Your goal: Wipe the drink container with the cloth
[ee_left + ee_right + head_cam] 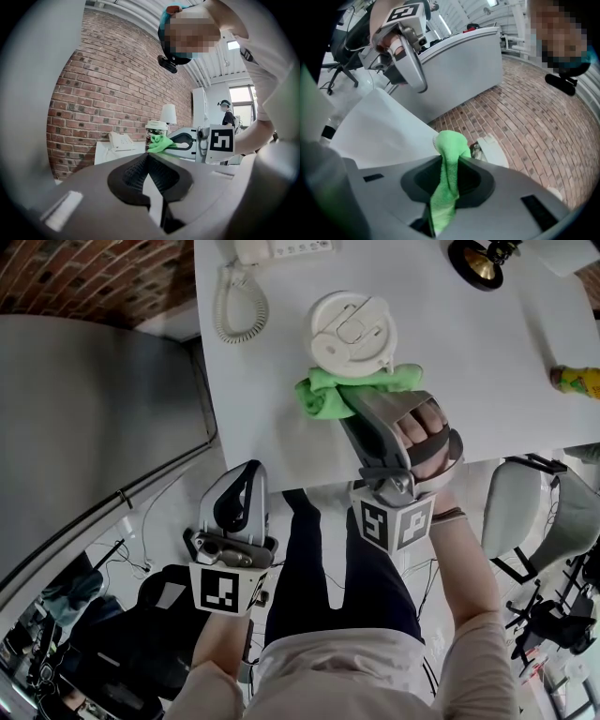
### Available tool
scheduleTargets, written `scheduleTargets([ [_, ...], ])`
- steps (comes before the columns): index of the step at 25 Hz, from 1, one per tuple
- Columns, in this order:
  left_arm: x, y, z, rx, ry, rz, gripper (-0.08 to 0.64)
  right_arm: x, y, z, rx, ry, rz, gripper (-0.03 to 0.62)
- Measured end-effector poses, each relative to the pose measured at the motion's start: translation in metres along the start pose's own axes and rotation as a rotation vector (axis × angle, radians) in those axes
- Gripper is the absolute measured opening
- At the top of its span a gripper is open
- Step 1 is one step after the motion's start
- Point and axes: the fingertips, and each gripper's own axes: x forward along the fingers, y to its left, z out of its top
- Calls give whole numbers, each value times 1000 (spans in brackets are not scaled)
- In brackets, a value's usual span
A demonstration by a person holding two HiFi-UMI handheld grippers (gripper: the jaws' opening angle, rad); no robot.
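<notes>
The drink container (352,330), a cup with a white lid, stands upright on the white table (469,381). A green cloth (323,396) is bunched against its near side. My right gripper (351,401) is shut on that cloth, which hangs pinched between its jaws in the right gripper view, cloth (446,180), with the container (485,149) partly hidden just behind. My left gripper (240,486) hangs off the table by the person's leg, shut and empty (147,157). From there the container (156,128) and cloth (161,143) show far ahead.
A white telephone with a coiled cord (240,298) lies at the table's far left. A black and gold object (475,262) and a yellow-green item (577,381) sit to the right. The table's near edge (281,479) lies between the grippers. Office chairs (534,521) stand at right.
</notes>
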Motion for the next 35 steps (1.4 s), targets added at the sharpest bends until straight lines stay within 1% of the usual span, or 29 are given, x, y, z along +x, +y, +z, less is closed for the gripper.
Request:
scheduleTargets([
  [14,-1,-7,-3,-1,-3,-3,9,16,36,-14,38,15,96,66],
  [23,-4,-5,-3,3,-10,9,9,27,58,-20,63,43,197,66],
  [28,-5,-3,-1,4,-18,14,9,30,69,-25,54,71,251,66],
  [35,-9,-3,-1,2,-21,6,9,27,67,-21,54,90,264,66],
])
